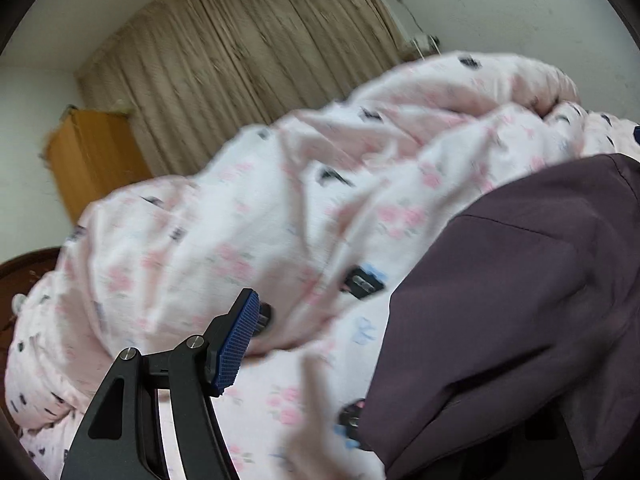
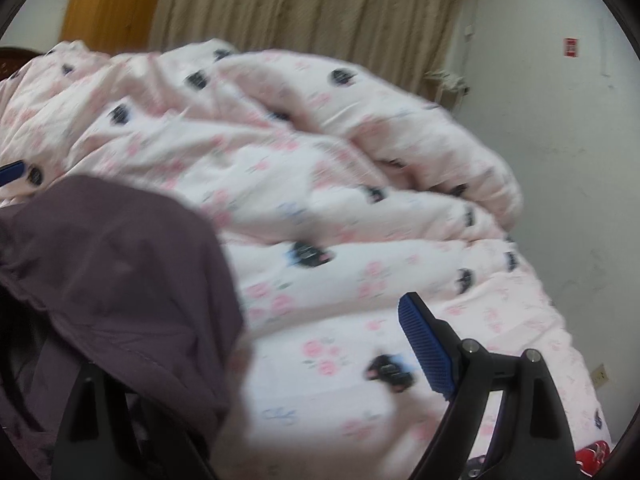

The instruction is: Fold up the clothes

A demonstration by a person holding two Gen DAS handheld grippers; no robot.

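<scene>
A dark purple garment hangs over the right side of the left wrist view and drapes over the right finger of my left gripper, hiding it. Its left finger with the blue pad stands apart, so the jaws look open. In the right wrist view the same garment covers the left finger of my right gripper. Its right finger with the blue pad is bare and stands wide of it. Both views are blurred.
A rumpled pink floral quilt covers the bed below and shows in the right wrist view. Beige curtains, an orange wooden cabinet and a white wall lie behind.
</scene>
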